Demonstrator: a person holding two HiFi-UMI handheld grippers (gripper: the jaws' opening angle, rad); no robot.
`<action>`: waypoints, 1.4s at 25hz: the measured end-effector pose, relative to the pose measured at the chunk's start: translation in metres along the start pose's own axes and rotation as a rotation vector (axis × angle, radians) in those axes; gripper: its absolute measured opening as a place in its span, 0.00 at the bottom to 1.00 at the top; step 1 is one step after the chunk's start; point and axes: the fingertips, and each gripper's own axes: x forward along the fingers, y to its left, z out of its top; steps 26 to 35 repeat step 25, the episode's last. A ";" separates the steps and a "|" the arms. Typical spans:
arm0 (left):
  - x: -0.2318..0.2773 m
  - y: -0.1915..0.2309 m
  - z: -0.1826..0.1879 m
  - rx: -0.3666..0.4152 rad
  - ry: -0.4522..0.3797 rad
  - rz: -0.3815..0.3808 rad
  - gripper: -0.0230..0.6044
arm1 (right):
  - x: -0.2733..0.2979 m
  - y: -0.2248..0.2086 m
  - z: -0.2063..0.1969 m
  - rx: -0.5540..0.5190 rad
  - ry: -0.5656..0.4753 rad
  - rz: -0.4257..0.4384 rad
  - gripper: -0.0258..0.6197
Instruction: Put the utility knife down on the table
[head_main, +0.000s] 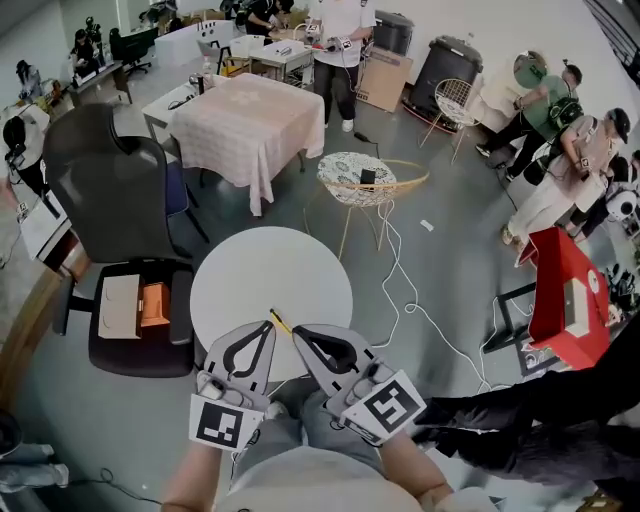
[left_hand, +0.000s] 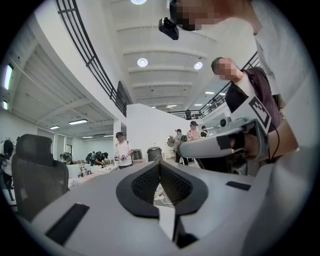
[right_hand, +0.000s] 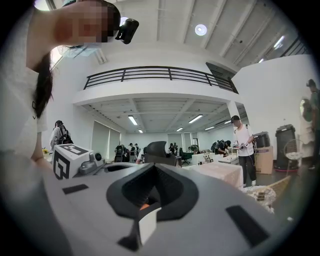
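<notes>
A thin yellow-and-black utility knife (head_main: 280, 321) pokes out over the near edge of the round white table (head_main: 270, 275), between the two gripper tips. My right gripper (head_main: 298, 333) looks shut on its lower end. In the right gripper view an orange sliver of the knife (right_hand: 145, 205) shows inside the closed jaws of that gripper (right_hand: 152, 167). Just left of the knife, my left gripper (head_main: 266, 328) is shut with nothing seen in it. In the left gripper view its jaws (left_hand: 160, 162) meet at the tip. Both grippers hover near the person's lap.
A black office chair (head_main: 120, 190) holding a cardboard box (head_main: 120, 305) stands left of the table. Beyond the table are a wicker side table (head_main: 365, 180) and a cloth-covered table (head_main: 245, 120). A white cable (head_main: 400, 300) trails on the floor, with a red stand (head_main: 565, 295) to the right. Several people stand around the room.
</notes>
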 end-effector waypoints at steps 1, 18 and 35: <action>-0.001 0.000 0.000 -0.002 0.002 0.002 0.05 | 0.000 0.000 -0.001 -0.001 0.003 0.001 0.05; -0.015 0.009 0.003 -0.004 0.011 0.025 0.05 | 0.016 0.010 -0.005 0.008 0.019 0.048 0.05; -0.015 0.014 0.004 -0.011 0.011 0.028 0.05 | 0.020 0.010 -0.005 0.010 0.030 0.055 0.05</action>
